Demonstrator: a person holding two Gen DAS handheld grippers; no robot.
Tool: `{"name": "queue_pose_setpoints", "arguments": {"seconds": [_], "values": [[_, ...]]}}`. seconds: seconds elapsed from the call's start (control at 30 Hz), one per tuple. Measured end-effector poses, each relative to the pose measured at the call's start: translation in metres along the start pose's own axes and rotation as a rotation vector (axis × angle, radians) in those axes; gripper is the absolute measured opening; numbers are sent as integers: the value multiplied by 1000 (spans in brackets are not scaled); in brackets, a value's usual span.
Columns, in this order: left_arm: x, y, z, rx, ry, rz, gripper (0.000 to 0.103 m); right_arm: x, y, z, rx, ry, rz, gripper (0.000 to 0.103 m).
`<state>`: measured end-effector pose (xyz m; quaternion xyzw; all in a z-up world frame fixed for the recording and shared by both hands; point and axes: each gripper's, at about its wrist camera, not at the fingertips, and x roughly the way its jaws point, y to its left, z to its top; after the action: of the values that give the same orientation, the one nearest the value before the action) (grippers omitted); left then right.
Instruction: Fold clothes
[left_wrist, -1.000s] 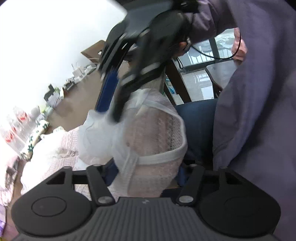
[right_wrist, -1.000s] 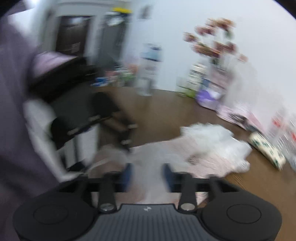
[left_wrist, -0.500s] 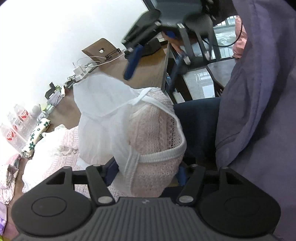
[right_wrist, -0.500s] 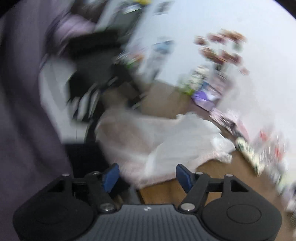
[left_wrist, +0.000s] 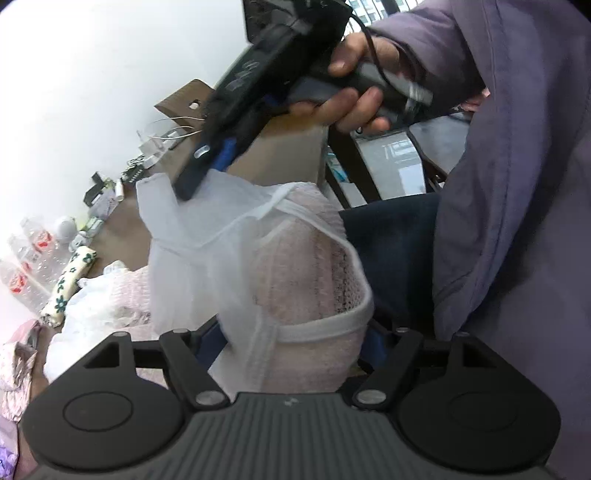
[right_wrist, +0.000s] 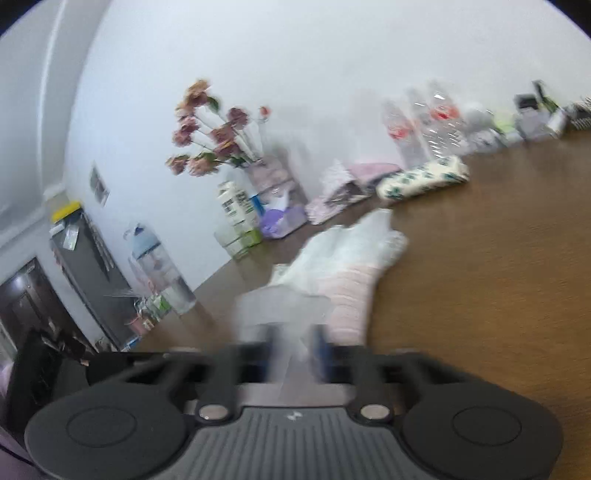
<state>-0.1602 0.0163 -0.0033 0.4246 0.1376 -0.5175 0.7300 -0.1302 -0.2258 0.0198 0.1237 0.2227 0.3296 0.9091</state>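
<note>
A pink knit garment (left_wrist: 303, 266) with a white mesh lining (left_wrist: 192, 236) stands bunched up between the fingers of my left gripper (left_wrist: 291, 341). Its bulk fills the gap and touches both blue fingers while the jaws are opening. Above it, a hand holds my right gripper (left_wrist: 188, 188), which is shut on the top corner of the white lining. In the blurred right wrist view the right gripper (right_wrist: 293, 347) has white cloth pinched between its fingers. The rest of the garment (right_wrist: 351, 258) trails away over the brown table (right_wrist: 498, 277).
Along the wall stand water bottles (right_wrist: 424, 122), a floral roll (right_wrist: 421, 181), a flower vase (right_wrist: 218, 136) and small boxes (right_wrist: 240, 218). A person's purple sleeve (left_wrist: 517, 184) and blue trousers (left_wrist: 391, 251) fill the right of the left wrist view.
My right gripper rolled over, came down from above with open jaws and shut on the white lining's top corner. The left gripper stayed in place with slightly wider jaws.
</note>
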Motion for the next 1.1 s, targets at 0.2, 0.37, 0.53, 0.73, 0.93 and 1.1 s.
{"name": "queue_pose_setpoints", "arguments": {"seconds": [0.2, 0.37, 0.53, 0.73, 0.93, 1.1], "values": [[-18, -2, -6, -2, -15, 87, 76, 36, 77, -20, -710, 190, -28, 1], [-39, -22, -1, 134, -59, 152, 80, 55, 98, -39, -919, 317, -2, 2], [2, -18, 0, 202, -27, 100, 80, 45, 90, -38, -879, 355, 58, 4], [16, 18, -7, -16, -6, -20, 69, 22, 71, -7, -791, 356, 198, 16], [12, 52, -9, -196, -36, -122, 64, -45, 51, -2, -931, 422, 250, 101], [15, 74, -14, -320, -58, -190, 64, -29, 55, -56, -1188, 253, 129, 84]]}}
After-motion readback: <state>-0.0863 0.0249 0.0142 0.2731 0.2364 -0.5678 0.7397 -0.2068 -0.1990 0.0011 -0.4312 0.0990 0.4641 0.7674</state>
